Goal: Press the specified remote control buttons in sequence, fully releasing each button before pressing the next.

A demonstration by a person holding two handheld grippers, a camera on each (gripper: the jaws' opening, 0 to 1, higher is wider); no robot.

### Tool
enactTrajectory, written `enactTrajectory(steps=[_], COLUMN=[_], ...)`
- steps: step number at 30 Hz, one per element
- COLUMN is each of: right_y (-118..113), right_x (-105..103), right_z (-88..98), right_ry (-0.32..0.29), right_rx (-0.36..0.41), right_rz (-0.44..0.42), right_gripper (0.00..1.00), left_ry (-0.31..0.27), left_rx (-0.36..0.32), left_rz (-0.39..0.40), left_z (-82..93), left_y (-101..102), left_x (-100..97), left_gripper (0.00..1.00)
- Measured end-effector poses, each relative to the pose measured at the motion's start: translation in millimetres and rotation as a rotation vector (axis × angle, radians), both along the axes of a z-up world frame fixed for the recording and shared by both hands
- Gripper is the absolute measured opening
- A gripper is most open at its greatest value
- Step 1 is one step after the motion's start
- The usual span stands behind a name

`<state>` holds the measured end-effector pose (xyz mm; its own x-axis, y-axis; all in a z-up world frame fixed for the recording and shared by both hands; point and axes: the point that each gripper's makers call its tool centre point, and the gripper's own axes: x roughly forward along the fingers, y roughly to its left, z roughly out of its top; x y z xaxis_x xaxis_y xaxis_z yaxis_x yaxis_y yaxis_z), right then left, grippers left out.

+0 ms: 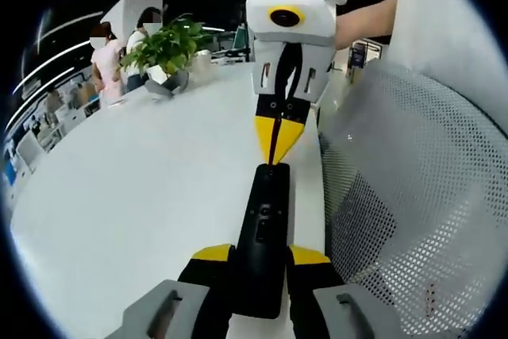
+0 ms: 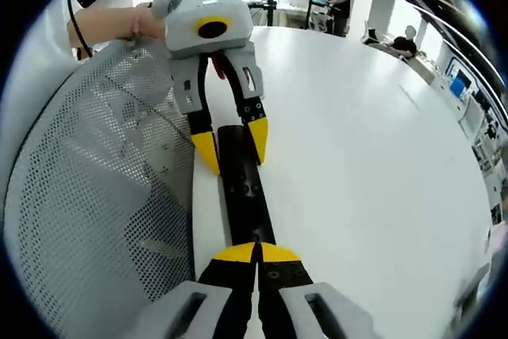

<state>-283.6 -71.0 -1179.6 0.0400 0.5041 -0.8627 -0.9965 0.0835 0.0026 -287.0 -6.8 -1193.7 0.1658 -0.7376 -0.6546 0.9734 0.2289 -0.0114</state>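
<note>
Lying lengthwise on the white tabletop (image 1: 135, 196), the black remote control (image 1: 266, 228) runs along the edge nearest the white mesh chair back (image 1: 413, 196). In the left gripper view, the left tongs (image 1: 262, 263) clasp the remote's near end, one yellow-tipped jaw on each long side. At 12 o'clock the right tongs (image 1: 278, 144) point down at the remote's far end, jaws pinched together, tips touching its top face. In the right gripper view, the right tongs (image 2: 255, 253) sit clenched over the remote control (image 2: 244, 188), and the left tongs (image 2: 236, 148) straddle its far end at 12 o'clock. A potted plant (image 1: 167, 53) stands at 11 o'clock on the tabletop, with people (image 1: 107, 57) beyond it.
</note>
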Motion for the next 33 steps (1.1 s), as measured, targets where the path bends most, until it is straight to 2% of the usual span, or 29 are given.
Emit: enactTrajectory(steps=[5,12,14,15,16,18,19,22,25,29,33], right_y=[2.7,9.1,2.4,6.5,5.2,4.6,4.6,4.9,5.6,7.4,6.7], right_x=[-1.0,0.7,-1.9,0.4,-1.2,-0.1,-0.1,-1.0,-3.0,-2.8,-1.0], right_z=[-3.0,1.6,-6.8,-5.3,-4.4,-4.0,-3.8,-4.2,-4.9,-5.7,-6.3], right_ry=[0.002,-0.018,-0.034,-0.054,-0.049,-0.031,-0.01,-0.011,-0.054,-0.06,-0.048], right_rx=[-0.003,-0.024,-0.111,-0.085,-0.092,-0.073,-0.058,-0.062,-0.106,-0.149,-0.172], right_rz=[-0.001,0.06,0.135,0.13,0.145,0.12,0.093,0.091,0.16,0.162,0.147], right_gripper=[0.0,0.0,0.0,0.0,0.0,0.0,0.0,0.0,0.0,0.0,0.0], left_ry=[0.002,0.008,0.009,0.009,0.006,0.012,0.046,0.069,0.072,0.11,0.104], left_rx=[-0.004,-0.012,-0.012,-0.009,-0.008,-0.009,-0.027,-0.028,-0.025,-0.019,-0.016], left_rz=[0.002,0.005,0.005,0.003,0.001,0.004,0.025,0.034,0.031,0.072,0.063], left_z=[-0.3,0.4,0.4,0.2,0.3,0.7,1.5,2.1,2.6,4.0,3.4], left_y=[0.1,0.3,0.3,0.6,0.5,0.3,-0.1,2.3,2.9,7.8,8.7], left_x=[0.4,0.9,0.9,0.7,0.8,1.0,1.1,1.6,0.1,-0.2,-1.0], left_gripper=[0.25,0.25,0.25,0.25,0.25,0.25,0.25,0.26,0.26,0.26,0.26])
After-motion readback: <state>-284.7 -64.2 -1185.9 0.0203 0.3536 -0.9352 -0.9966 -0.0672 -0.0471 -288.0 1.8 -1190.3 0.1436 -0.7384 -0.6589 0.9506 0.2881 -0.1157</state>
